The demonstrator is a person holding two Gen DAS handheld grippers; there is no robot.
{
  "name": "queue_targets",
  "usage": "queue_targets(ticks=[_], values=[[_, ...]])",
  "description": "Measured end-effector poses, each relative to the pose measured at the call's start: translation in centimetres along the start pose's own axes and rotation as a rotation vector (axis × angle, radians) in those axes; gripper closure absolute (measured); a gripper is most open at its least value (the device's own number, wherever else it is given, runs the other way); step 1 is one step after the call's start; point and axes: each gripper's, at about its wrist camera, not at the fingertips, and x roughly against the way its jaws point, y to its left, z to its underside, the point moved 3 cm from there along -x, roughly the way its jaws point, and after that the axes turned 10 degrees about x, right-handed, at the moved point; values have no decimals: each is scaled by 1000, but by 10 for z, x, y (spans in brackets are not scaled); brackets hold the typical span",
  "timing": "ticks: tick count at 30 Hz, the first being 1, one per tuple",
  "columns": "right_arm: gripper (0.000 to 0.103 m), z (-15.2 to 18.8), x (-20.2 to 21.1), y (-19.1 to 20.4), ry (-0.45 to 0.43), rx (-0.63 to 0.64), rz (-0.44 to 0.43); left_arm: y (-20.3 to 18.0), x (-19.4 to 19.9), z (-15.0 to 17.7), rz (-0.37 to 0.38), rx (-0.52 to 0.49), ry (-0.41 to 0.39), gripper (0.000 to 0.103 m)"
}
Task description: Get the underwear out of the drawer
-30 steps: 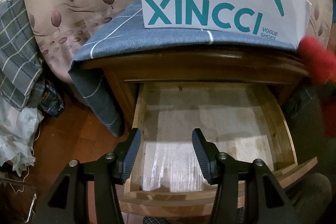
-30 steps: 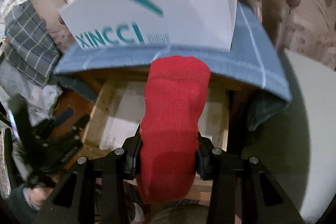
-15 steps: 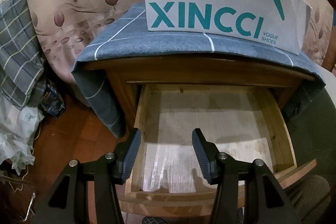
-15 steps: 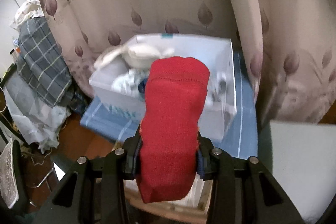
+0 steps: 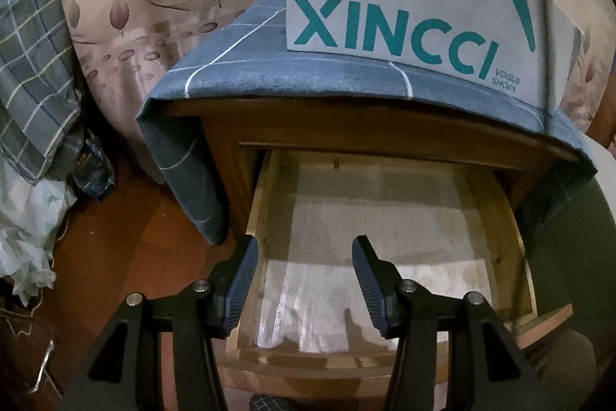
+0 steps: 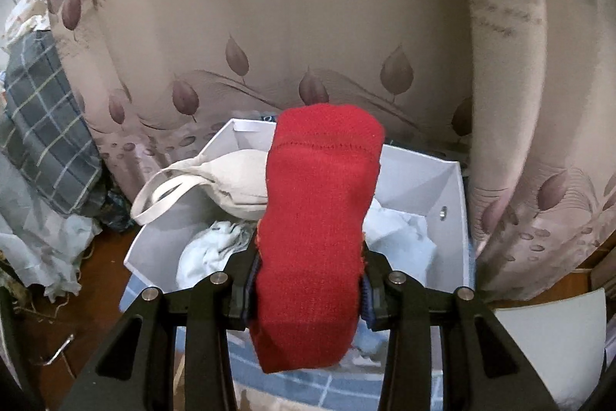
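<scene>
Red knit underwear (image 6: 319, 237) pinched crosswise in the right gripper (image 6: 308, 289), long axis running straight out along the fingers, free end pointing away. Hanging right above the open white XINCCI shoebox (image 6: 435, 187). Left gripper (image 5: 304, 280) half open, holding nothing, over the bare wooden drawer (image 5: 496, 218).

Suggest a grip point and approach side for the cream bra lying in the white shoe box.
Take the looped strap of the cream fabric bra, coming from above on the box's left side. The loop hangs out over the white cardboard shoe box wall, thin and clear of the other clothes, so the pads can close across it. The cups are bulky and partly hidden behind the red knitted garment in the right hand-held gripper.
</scene>
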Motion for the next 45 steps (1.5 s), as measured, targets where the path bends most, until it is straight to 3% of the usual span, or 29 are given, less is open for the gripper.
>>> queue_targets(ticks=[8, 20, 24, 35, 41, 45], values=[[62, 3, -54, 3, 89, 9, 46, 5, -5, -1, 11, 17, 17, 51], [54, 12, -76, 4, 115, 64, 115, 5, -8, 0, 11, 28, 26, 51], [24, 9, -62, 4, 63, 59, 141, 6, -8, 0, 1, 37, 25, 51], [13, 15, 21, 7, -52, 46, 97, 8, -8, -1, -41, 36, 20, 51], [4, 51, 74, 15, -124, 22, 56, 4, -7, 1, -65, 18, 15, 51], [4, 85, 83, 17, -123, 8, 48, -1, -2, 3, -80, -2, -3, 51]])
